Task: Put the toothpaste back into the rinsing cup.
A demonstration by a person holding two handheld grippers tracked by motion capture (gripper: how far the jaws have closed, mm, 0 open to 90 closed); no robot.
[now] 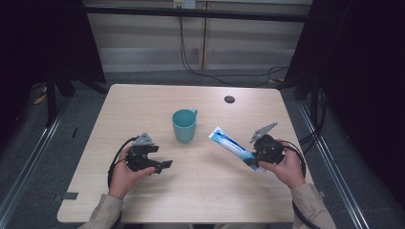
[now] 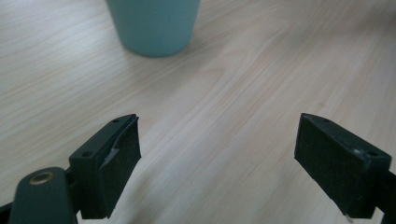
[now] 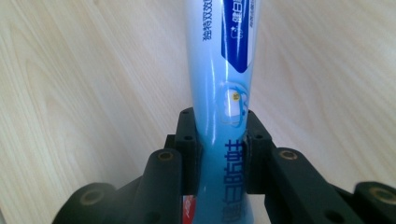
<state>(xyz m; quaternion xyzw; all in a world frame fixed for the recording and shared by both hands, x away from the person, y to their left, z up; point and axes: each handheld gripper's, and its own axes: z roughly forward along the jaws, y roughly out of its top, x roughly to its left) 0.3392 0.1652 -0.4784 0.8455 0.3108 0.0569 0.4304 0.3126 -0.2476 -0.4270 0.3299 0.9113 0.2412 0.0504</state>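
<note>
**Toothpaste tube gripped, mug not yet reached**

The left gripper (image 1: 160, 164) hovers over bare table (image 1: 143, 102) with its jaws spread wide and nothing between them; in the left gripper view the two black pads (image 2: 119, 168) stand well apart above plain wood grain. The teal mug (image 1: 184, 125) stands upright ahead of this gripper and a little to its right, apart from it, and its lower wall appears beyond the jaws in the left gripper view (image 2: 153, 25). So the left side has no hold on anything.

Farther right, the right gripper (image 1: 253, 162) is clamped on a blue-and-white toothpaste tube (image 1: 234, 145). The right gripper view has both jaws pressed against the tube's sides (image 3: 219, 116), close to one end, with the printed body running straight out ahead of the jaws. In the high view the tube slants from the gripper up towards the mug, its far end near the mug but not touching it; whether that end rests on the table cannot be told.

Judged from this, the pick-up of the tube is done. What seems to be left is carrying it over to the mug and dropping it in, which has not begun; the mug itself looks empty.
</note>
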